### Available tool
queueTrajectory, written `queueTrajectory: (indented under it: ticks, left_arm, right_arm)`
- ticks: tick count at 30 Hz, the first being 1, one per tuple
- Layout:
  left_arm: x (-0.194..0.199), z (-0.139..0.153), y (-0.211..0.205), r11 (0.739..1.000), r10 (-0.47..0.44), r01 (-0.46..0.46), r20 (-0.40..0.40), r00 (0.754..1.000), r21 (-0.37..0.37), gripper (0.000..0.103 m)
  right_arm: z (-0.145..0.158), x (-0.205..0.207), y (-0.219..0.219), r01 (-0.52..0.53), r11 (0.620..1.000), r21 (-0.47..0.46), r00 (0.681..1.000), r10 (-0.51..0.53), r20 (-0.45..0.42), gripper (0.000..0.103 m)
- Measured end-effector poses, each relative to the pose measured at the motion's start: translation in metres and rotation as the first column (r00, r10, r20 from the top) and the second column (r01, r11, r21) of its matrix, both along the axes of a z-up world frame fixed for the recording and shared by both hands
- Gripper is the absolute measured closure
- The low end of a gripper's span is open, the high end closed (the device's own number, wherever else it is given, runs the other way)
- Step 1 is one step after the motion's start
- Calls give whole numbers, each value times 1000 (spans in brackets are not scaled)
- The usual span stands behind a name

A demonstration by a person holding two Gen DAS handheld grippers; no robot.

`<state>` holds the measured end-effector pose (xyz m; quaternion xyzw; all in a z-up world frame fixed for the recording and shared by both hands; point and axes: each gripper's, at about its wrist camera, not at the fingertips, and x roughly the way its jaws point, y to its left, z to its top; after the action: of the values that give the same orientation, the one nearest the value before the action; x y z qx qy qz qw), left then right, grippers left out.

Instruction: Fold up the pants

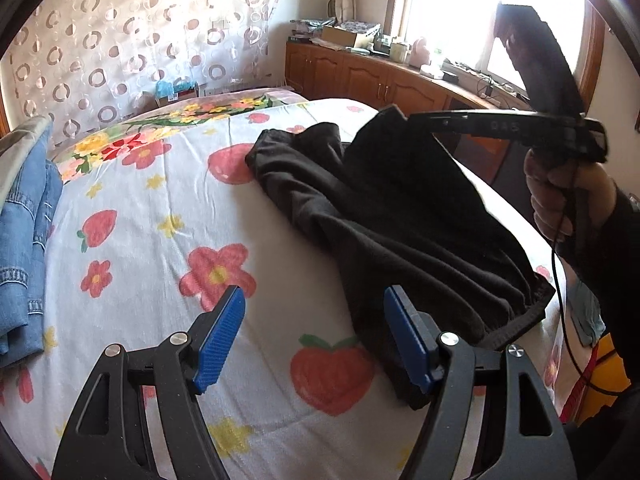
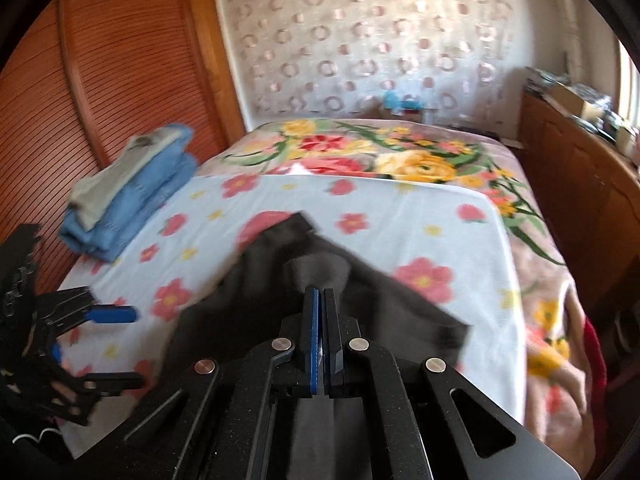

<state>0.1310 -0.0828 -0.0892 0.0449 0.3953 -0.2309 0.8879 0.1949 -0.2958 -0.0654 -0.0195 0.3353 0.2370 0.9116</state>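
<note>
Black pants (image 1: 400,216) lie crumpled on the flowered bed sheet (image 1: 160,208). My right gripper (image 2: 320,296) is shut on a fold of the pants (image 2: 320,272) and lifts that part off the bed. In the left wrist view it (image 1: 404,118) holds the cloth up at the upper right. My left gripper (image 1: 316,300) is open and empty, low over the sheet, with its right finger beside the near edge of the pants. It also shows at the left of the right wrist view (image 2: 96,344).
Folded blue denim clothes (image 1: 24,248) lie stacked at the bed's left edge, also in the right wrist view (image 2: 128,200). A wooden cabinet (image 1: 360,76) with clutter stands under the window. A slatted wooden door (image 2: 100,80) is on the left.
</note>
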Motion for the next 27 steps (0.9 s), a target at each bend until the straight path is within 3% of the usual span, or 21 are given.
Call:
queueTrajectory:
  ticks: [11, 12, 14, 16, 22, 25, 27]
  left_arm:
    - [-1, -4, -2, 1000, -3, 3, -13, 1000, 1, 30]
    - [-2, -5, -2, 1000, -3, 3, -14, 1000, 2, 30]
    - [-3, -5, -3, 1000, -2, 2, -15, 1000, 2, 30]
    - [-3, -5, -2, 1000, 0, 0, -14, 1000, 2, 30]
    - [-5, -4, -3, 1000, 4, -4, -12, 1000, 1, 30]
    - [-7, -6, -2, 1000, 5, -5, -11, 1000, 0, 30]
    - [-8, -6, -2, 1000, 6, -6, -10, 1000, -1, 30]
  right_arm:
    - [-18, 14, -31, 157, 988, -2, 986, -157, -52, 100]
    - [-16, 13, -31, 156, 988, 5, 986, -155, -55, 96]
    - [-16, 16, -28, 160, 987, 4, 986, -160, -56, 71]
    - [-17, 19, -27, 152, 988, 0, 986, -152, -66, 66]
    - [-30, 39, -24, 146, 989, -36, 983, -149, -105, 67]
    - [-31, 45, -23, 139, 989, -51, 984, -144, -108, 99]
    - [-26, 43, -25, 156, 986, -52, 985, -160, -71, 100]
